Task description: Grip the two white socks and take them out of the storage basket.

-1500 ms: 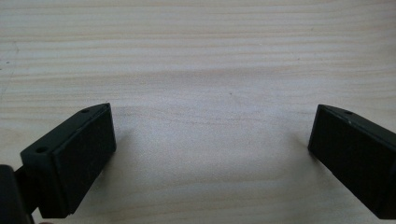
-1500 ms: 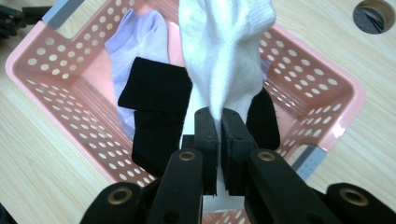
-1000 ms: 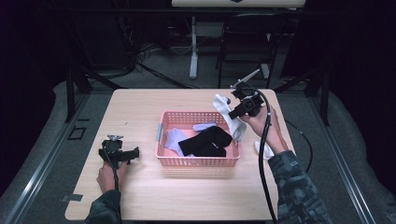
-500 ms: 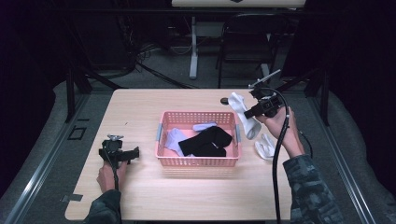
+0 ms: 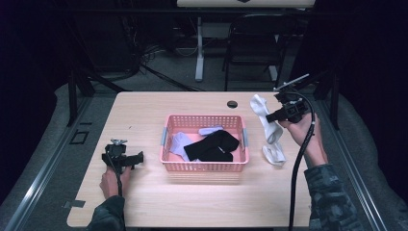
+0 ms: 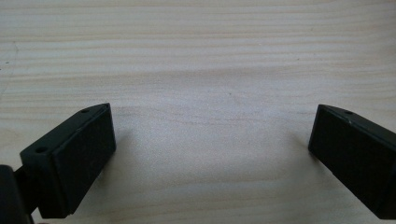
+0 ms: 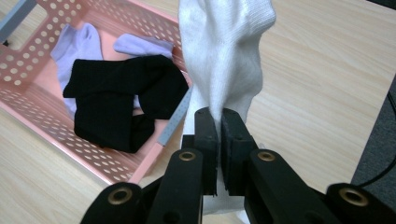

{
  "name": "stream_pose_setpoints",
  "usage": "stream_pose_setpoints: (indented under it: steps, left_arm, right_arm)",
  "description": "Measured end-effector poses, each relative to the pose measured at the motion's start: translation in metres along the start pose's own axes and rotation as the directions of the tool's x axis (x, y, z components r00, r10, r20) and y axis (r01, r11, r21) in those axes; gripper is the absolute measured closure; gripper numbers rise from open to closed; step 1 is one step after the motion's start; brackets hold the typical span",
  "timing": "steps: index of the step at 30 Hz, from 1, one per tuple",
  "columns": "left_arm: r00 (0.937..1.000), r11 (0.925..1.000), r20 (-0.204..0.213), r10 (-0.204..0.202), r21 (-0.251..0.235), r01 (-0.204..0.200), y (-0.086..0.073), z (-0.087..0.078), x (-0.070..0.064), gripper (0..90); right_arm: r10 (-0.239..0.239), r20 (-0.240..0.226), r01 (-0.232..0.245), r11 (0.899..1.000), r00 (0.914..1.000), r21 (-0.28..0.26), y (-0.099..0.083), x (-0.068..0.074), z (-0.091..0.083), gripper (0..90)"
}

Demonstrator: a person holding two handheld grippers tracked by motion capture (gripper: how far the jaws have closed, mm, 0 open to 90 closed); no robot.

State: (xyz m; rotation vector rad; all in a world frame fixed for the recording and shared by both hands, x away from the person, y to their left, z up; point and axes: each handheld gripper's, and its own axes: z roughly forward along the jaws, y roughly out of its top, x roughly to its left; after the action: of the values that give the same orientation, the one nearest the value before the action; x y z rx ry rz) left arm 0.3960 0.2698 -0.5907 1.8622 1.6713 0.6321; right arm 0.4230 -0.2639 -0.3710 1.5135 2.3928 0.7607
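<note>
Right gripper (image 7: pixel 218 116) jaws clamped tight on a white sock (image 7: pixel 224 51), pinching a fold of it; sock held up off the bench (image 5: pixel 144 110), just right of the pink basket (image 5: pixel 204 167), its lower end hanging toward a second white sock (image 5: pixel 274 155) lying on the bench right of the basket. Left gripper (image 6: pixel 210 140) jaws wide apart, nothing between them, parked low over bare bench well left of the basket.

Progress, as a judgement: looks like sorting socks out of the basket. One white sock out on the bench, its likely mate in the jaws, not yet set down. Left in the basket: black sock (image 5: pixel 211 146) in the middle, lavender socks (image 5: pixel 179 143) at its left and back. So roughly part done, basket still to clear.
</note>
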Motion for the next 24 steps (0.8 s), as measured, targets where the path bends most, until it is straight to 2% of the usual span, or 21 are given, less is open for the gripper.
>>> stream_pose_setpoints:
  steps: [11,19,23,24]
  left_arm:
    - [1.0000,1.0000,0.000,0.000,0.000,0.000,0.000,0.000,0.000,0.7]
    - [1.0000,1.0000,0.000,0.000,0.000,0.000,0.000,0.000,0.000,0.7]
    - [1.0000,1.0000,0.000,0.000,0.000,0.000,0.000,0.000,0.000,0.7]
    - [1.0000,1.0000,0.000,0.000,-0.001,0.000,0.000,0.000,0.000,0.7]
  right_arm:
    - [0.052,0.020,-0.052,0.999,0.9985,0.009,-0.020,-0.021,0.009,86.9]
    - [0.083,0.035,-0.085,0.995,0.9959,0.050,-0.036,-0.034,0.027,86.9]
    - [0.097,0.049,-0.101,0.991,0.9941,0.088,-0.045,-0.041,0.037,86.9]
    - [0.114,0.047,-0.118,0.988,0.9924,0.103,-0.049,-0.046,0.044,86.9]
